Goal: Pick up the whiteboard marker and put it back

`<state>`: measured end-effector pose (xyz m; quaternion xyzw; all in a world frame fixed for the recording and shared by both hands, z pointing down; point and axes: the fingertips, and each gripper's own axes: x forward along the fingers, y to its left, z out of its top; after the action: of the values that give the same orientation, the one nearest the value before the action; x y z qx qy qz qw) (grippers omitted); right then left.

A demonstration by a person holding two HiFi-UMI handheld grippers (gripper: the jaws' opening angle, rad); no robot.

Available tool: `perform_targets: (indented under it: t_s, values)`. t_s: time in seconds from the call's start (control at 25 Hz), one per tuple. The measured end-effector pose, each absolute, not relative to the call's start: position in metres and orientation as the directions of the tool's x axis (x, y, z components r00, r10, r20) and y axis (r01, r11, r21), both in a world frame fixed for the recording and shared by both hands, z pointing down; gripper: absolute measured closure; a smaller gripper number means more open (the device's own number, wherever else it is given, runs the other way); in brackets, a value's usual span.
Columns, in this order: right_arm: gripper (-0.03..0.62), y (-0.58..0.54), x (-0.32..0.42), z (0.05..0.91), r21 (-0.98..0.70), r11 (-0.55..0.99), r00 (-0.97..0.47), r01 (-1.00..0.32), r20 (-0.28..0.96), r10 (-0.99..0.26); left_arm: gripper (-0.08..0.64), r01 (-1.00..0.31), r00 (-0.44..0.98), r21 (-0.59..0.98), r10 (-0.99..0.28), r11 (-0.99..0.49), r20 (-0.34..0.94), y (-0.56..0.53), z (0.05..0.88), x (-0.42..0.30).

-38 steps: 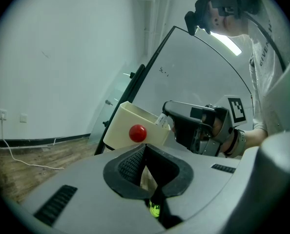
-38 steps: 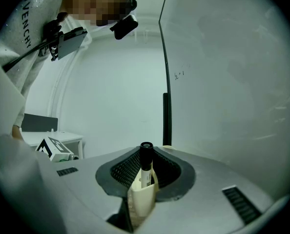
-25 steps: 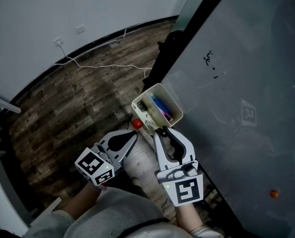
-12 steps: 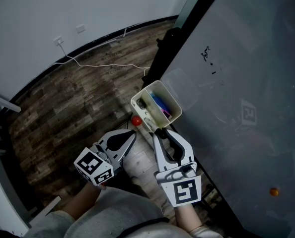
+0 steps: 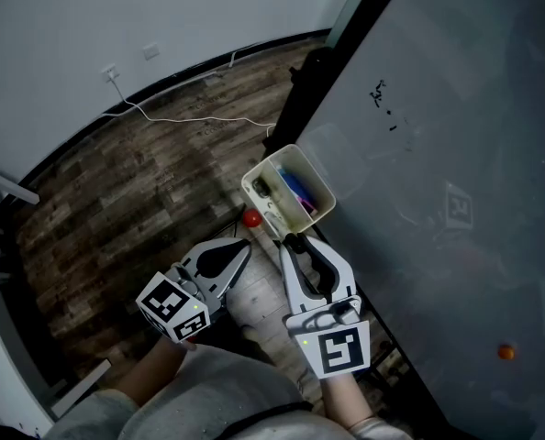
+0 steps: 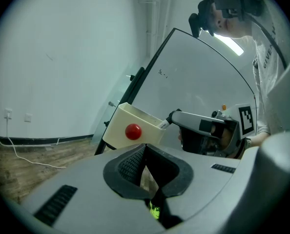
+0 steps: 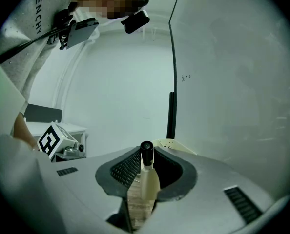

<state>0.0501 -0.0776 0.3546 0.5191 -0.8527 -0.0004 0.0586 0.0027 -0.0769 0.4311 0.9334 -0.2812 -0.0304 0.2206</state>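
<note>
My right gripper [image 5: 295, 243] is shut on the whiteboard marker [image 7: 146, 179], a white barrel with a black cap that sticks out past the jaws. Its tip sits just below the cream holder box [image 5: 320, 183] fixed to the whiteboard's [image 5: 456, 154] lower edge. The box holds blue markers [image 5: 300, 195] and other small items. In the left gripper view the marker's end [image 6: 163, 124] touches the box's [image 6: 120, 126] near rim. My left gripper [image 5: 246, 247] is shut and holds nothing, lower left of the box.
A red round magnet [image 5: 251, 217] sticks to the box's outer wall. An orange magnet [image 5: 505, 352] sits low on the board. The board's black frame [image 5: 300, 99] runs down to the wooden floor, where a white cable [image 5: 190, 117] trails from the wall.
Hardly anything differs. The box and both grippers shift a few pixels in view; the right gripper stays shut on the marker just under the box.
</note>
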Motion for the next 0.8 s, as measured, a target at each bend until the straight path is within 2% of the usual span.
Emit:
perform_targets:
  t_s: [0.8]
  values:
    - [0.5,-0.056,0.056,0.353,0.046,0.477,-0.471,-0.878,0.101,-0.876,0.545,-0.534,0.821,0.423,-0.568,-0.732,0.055,-0.054,0.422,0.003]
